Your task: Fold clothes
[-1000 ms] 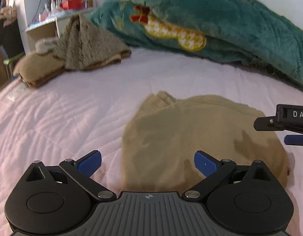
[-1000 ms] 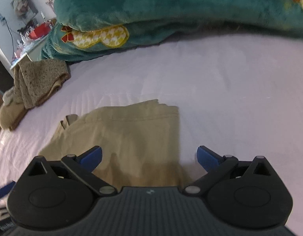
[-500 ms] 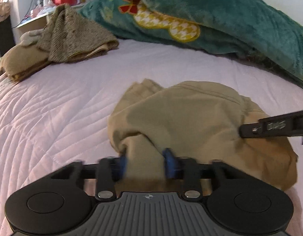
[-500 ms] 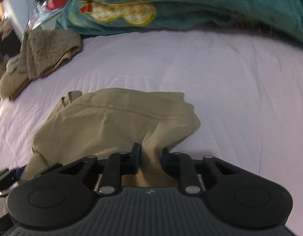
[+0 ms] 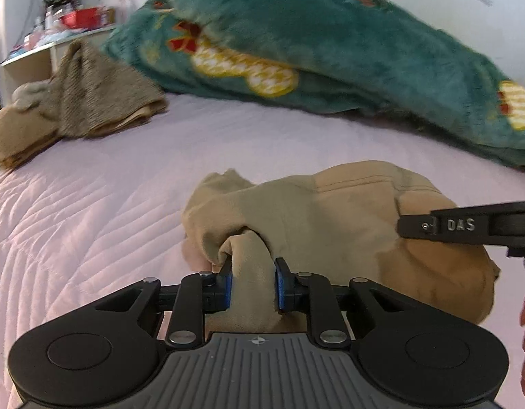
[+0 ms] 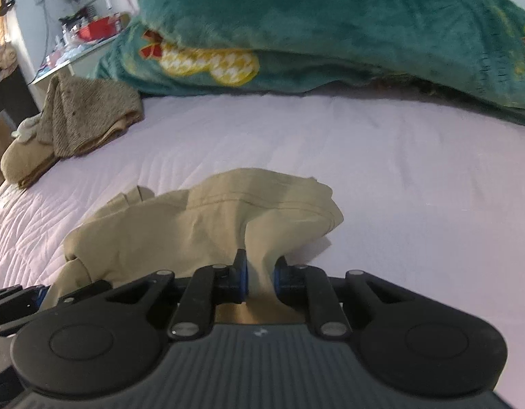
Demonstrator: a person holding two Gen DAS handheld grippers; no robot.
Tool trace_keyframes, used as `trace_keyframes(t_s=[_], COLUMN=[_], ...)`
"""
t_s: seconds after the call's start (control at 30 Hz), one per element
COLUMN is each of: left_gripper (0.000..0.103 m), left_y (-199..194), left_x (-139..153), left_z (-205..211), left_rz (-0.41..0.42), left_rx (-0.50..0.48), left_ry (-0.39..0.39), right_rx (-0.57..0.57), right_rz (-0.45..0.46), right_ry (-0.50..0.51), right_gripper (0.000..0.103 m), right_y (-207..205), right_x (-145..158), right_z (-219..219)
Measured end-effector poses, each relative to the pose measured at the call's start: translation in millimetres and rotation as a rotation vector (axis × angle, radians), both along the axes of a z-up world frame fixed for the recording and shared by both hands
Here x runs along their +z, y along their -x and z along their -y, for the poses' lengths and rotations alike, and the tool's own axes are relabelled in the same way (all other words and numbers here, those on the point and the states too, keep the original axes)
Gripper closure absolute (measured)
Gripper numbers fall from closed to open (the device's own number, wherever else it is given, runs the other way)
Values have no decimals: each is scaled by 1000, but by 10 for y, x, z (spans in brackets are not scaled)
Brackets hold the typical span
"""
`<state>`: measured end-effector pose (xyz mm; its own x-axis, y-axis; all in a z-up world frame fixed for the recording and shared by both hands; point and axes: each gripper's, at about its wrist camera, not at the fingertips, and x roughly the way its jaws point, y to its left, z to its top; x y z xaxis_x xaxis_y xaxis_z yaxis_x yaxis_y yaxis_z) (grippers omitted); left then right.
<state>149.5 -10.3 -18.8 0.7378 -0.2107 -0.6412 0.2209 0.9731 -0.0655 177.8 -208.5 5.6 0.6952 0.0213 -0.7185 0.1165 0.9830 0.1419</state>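
Garment (image 5: 330, 225) on the bed (image 5: 92, 211), blanket (image 5: 330, 51) behind it

tan garment (image 5: 330, 225) bunched on the pink bed; near edge lifted

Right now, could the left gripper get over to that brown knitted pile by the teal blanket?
Probably not yet. The left gripper is shut on a bunched fold of the tan garment, so it is occupied. The pink bedspread between it and the brown knitted pile looks bare, so the path itself seems free.

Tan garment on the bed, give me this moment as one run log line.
step: grasp for fold | left tool: just closed, shut on tan garment | right tool: just closed, shut on it | garment: near edge bunched, rest on pink bed cover
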Motion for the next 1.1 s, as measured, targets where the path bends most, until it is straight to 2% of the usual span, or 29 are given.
trace_keyframes(t_s=[0.13,0.2,0.33,0.4,0.47,0.53,0.7,0.77,0.83,0.87,0.9,0.93,0.97,1.03,1.1], left_gripper=[81,81,80,80,80,80,75,71,62,58,48,42,39,28,22], left_y=[166,266,556,766,981,1152,1459,1520,1533,1504,1475,1441,1400,1365,1334], left_x=[207,325,484,500,424,260,-339,-496,-516,-472,-428,-376,-300,-190,-110], left_z=[378,622,1275,1641,2036,2385,3121,3210,3192,3126,3061,2988,2896,2783,2728], left_rz=[50,74,103,100,95,77,27,22,43,36,30,26,29,55,84], left_rx=[-87,-139,-262,-317,-363,-386,-414,-419,-442,-442,-443,-436,-405,-363,-341], left_ry=[11,42,89,105,103,90,-12,-79,-117,-120,-122,-119,-101,-84,-90], right_rx=[-49,-73,-153,-195,-241,-283,-344,-373,-384,-390,-390,-378,-359,-342,-334], right_rz=[46,69,95,78,49,17,-38,-77,-5,13,18,36,58,80,88], right_ry=[43,86,163,181,192,188,74,-27,-116,-128,-126,-113,-102,-93,-102], right_gripper=[88,88,88,88,88,88,85,76,71,68,59,52,48,25,20], right_y=[253,441,918,1126,1328,1511,1747,1835,2016,2077,2102,2139,2146,2093,1984], right_x=[336,532,865,898,828,625,-128,-394,-399,-337,-275,-189,-107,21,45], right_z=[317,514,1092,1412,1750,2101,2818,3047,3191,3246,3299,3320,3349,3423,3492])
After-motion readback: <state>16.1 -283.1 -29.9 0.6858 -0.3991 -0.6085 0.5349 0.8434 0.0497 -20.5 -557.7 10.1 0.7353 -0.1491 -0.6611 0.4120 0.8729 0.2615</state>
